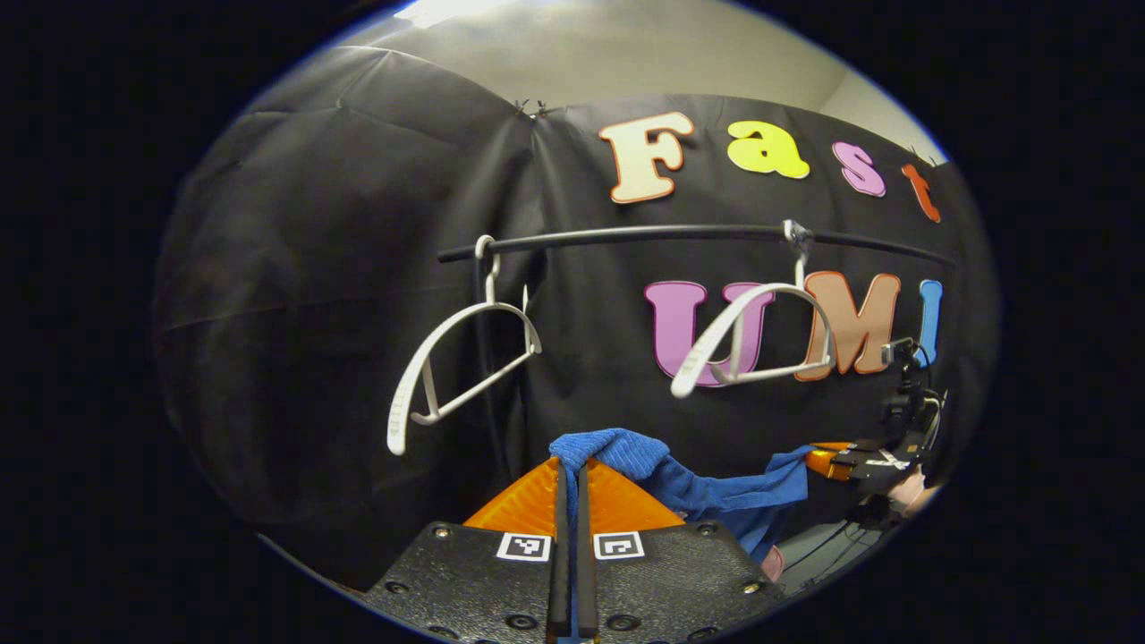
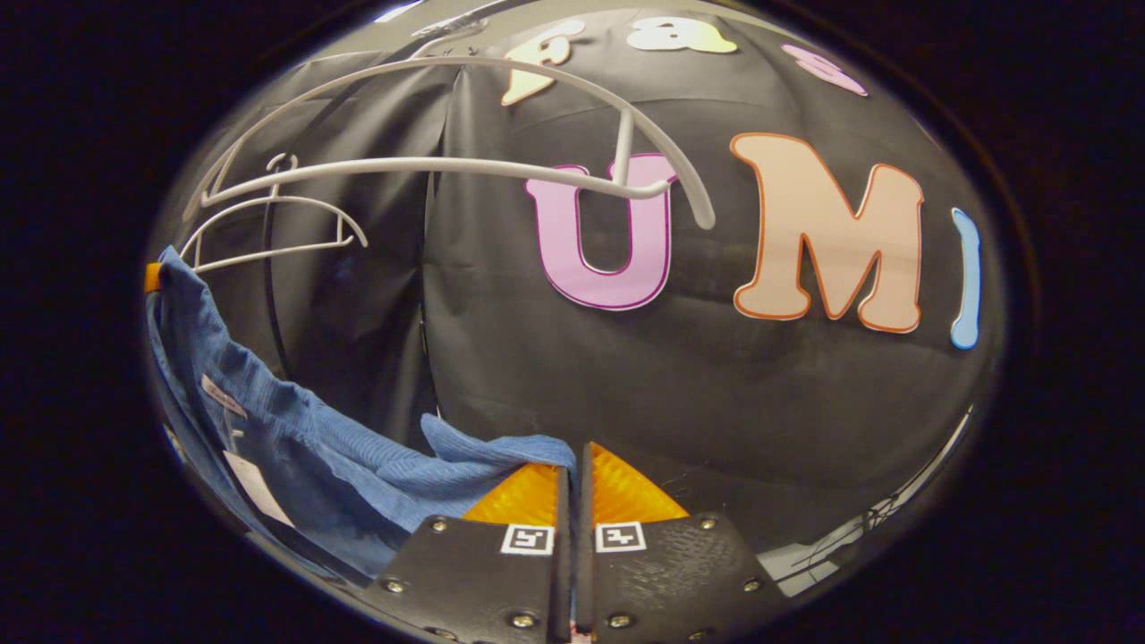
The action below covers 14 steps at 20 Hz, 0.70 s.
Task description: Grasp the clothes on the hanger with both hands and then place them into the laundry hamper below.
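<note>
A blue garment [image 1: 707,494] hangs stretched between my two grippers, off the hangers. My left gripper [image 1: 573,467] is shut on one bunched end of it. In the left gripper view the right gripper [image 1: 818,460] holds the other end at the far right, with a hand behind it. In the right gripper view my right gripper [image 2: 573,454] is shut on an edge of the blue garment [image 2: 295,429], which sags away to the left with white tags showing. Two bare white hangers [image 1: 456,367] [image 1: 760,344] hang on the black rail [image 1: 698,234].
The black cloth wall stands close behind the rail. In the right gripper view one white hanger [image 2: 465,170] arcs just overhead and a second hanger [image 2: 273,228] sits farther left. A pale floor strip [image 1: 818,546] shows at lower right.
</note>
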Motion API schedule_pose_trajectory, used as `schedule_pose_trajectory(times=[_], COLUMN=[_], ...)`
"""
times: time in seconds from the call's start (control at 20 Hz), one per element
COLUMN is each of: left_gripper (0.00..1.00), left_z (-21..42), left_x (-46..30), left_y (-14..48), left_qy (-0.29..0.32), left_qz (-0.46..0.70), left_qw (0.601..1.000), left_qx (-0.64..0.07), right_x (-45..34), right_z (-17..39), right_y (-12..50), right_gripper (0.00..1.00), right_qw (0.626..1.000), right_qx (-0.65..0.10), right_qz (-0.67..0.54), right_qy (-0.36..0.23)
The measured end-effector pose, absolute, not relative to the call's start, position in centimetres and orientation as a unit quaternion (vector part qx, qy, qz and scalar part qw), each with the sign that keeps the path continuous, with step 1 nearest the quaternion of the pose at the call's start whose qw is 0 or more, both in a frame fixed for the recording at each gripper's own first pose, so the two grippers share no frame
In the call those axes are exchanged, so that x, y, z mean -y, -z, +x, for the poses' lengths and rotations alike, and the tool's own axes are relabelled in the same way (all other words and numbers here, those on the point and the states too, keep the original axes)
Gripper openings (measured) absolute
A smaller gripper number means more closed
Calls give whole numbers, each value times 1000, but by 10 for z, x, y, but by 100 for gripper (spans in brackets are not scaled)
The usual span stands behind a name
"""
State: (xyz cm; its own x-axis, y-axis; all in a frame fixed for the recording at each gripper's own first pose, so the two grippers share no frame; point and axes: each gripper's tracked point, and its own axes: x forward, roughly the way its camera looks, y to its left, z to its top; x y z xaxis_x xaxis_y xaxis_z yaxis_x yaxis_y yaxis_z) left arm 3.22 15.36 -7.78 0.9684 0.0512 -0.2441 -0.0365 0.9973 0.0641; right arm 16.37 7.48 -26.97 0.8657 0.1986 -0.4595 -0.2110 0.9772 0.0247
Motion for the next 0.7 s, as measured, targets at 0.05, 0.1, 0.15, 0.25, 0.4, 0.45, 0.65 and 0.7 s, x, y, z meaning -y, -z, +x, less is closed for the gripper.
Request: schedule_pose_trajectory(times=[0.05,0.1,0.15,0.25,0.4,0.45,0.65,0.7], left_gripper=[4,2,2,3,4,4,4,4], left_z=[31,31,33,35,43,45,55,58], left_x=[-146,-137,-127,-104,-57,-45,17,33], left_y=[84,89,94,98,105,109,126,128], left_qy=[-12,-3,8,35,85,102,168,183], left_qz=[30,30,28,24,37,44,55,56], left_qw=[991,990,990,989,986,984,974,971], left_qx=[-130,-134,-137,-139,-137,-138,-144,-145], right_x=[-72,-70,-66,-60,-46,-43,-30,-27], right_z=[158,153,149,140,130,126,119,119], right_y=[270,269,267,260,246,242,225,223], right_gripper=[3,3,3,3,3,3,3,3], right_qw=[965,965,965,966,968,969,973,973], right_qx=[-238,-239,-239,-235,-226,-223,-212,-210], right_qz=[-18,-21,-24,-31,-43,-42,-37,-37], right_qy=[-105,-104,-103,-102,-97,-95,-84,-82])
